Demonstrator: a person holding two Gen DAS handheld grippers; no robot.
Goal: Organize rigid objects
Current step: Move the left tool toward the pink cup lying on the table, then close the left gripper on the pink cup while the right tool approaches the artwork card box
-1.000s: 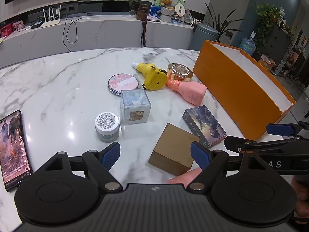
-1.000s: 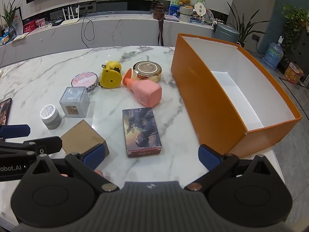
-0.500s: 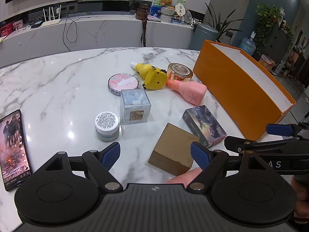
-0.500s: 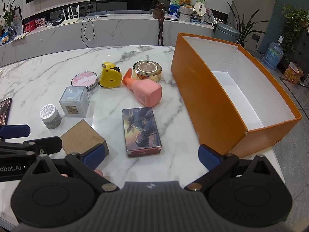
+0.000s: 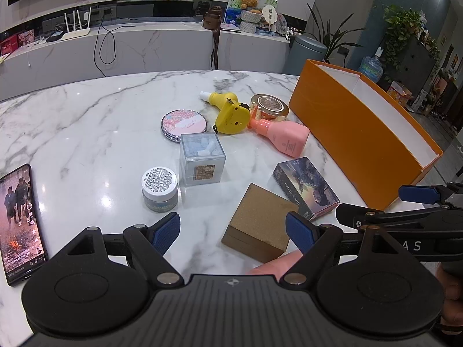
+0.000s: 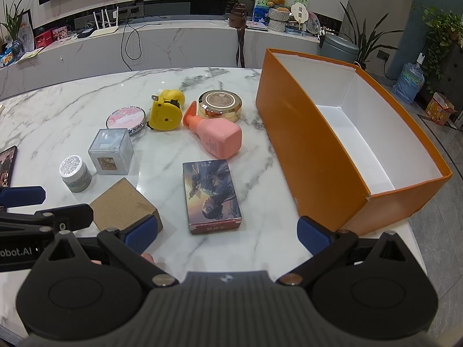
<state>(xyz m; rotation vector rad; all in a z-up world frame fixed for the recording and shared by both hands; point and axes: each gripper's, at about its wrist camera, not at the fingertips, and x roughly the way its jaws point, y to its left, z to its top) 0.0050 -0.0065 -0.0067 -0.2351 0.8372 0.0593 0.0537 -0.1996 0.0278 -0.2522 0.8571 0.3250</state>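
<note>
Hovering: L tongs point(image 5: 233, 229) and R tongs point(image 6: 227, 230), both released, are waiting near the brown box point(image 5: 259, 222); orange bin point(image 6: 341, 156) is standing empty w/ items loose on surface point(image 5: 86, 133).

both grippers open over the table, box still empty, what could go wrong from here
The pink bottle lies on its side touching the gold tin and the yellow duck; grabbing one may nudge the others. The orange box overhangs the table edge, so a bump might tip it.
</note>
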